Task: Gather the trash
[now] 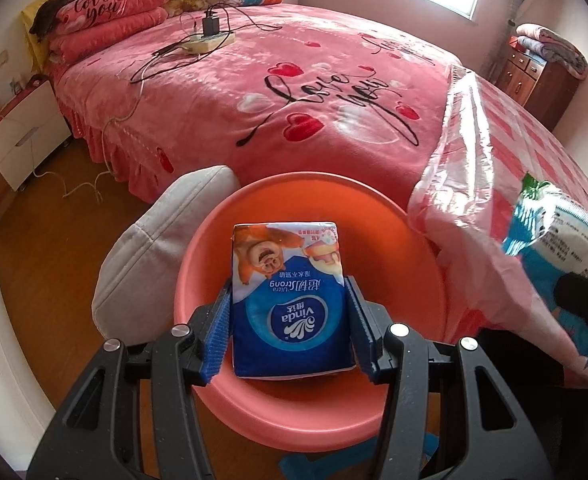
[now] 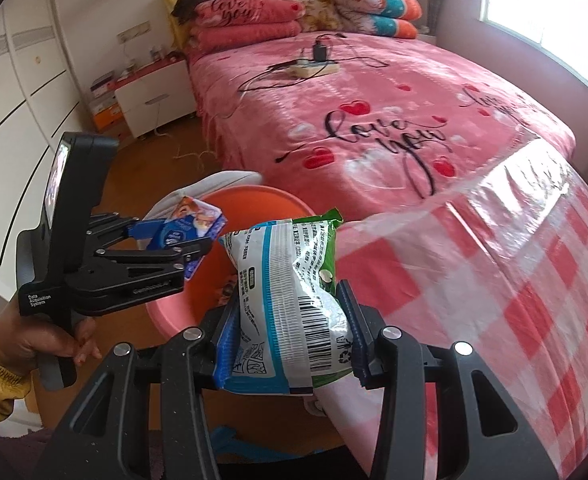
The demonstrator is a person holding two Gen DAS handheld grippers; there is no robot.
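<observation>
Grippers tilt downward over basin (image 1: 413, 280), left gripper (image 1: 290, 300) clamping tissue pack (image 1: 290, 276).

We see the orange basin (image 1: 425, 264) open from above, its hollow partly filled by the tissue pack (image 1: 290, 300) clamped in the left gripper (image 1: 290, 320). A grey cushion (image 1: 162, 256) crowds its left rim; a plastic-covered checked table (image 2: 513, 280) overhangs its right side. In the right wrist view the snack bag (image 2: 290, 296) pinched by the right gripper (image 2: 286, 340) hangs at the basin's near edge, just beside the left gripper (image 2: 174, 240). The wooden floor (image 1: 54, 220) left of the cushion lies open, save a loose cord (image 1: 82, 188)
</observation>
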